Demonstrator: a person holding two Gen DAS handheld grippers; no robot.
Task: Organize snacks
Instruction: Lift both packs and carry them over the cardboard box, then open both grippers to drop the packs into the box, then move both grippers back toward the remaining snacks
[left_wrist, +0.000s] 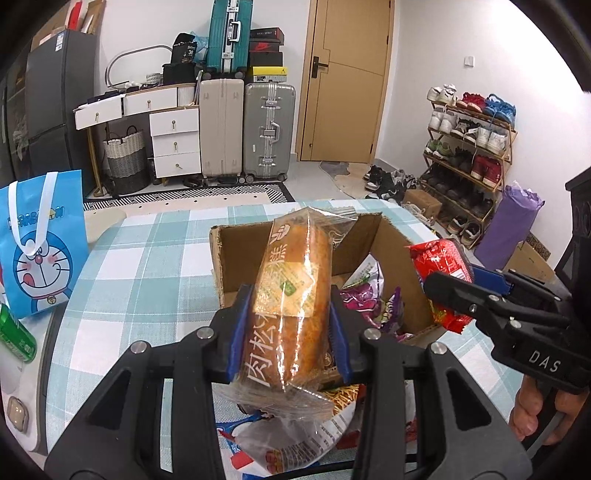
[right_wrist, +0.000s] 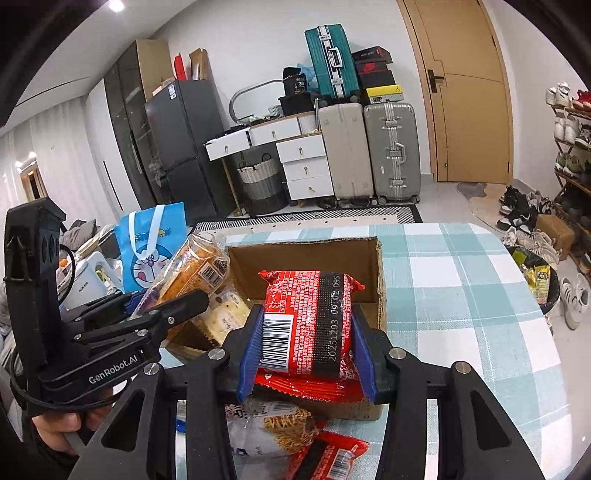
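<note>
Left tongs (left_wrist: 286, 332) clamp bread pack (left_wrist: 291, 306); right tongs (right_wrist: 308, 345) clamp red packet (right_wrist: 308, 325).

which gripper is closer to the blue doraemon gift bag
Left. The left gripper, shut on the wrapped bread loaf, is just beside the blue Doraemon gift bag; the right gripper, holding the red snack packet, is farther across the cardboard box.

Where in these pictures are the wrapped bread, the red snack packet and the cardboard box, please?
wrapped bread (left_wrist: 291, 295), left wrist view, middle of the loaf.
red snack packet (right_wrist: 306, 325), right wrist view, printed back.
cardboard box (right_wrist: 303, 251), right wrist view, inner far wall.
</note>
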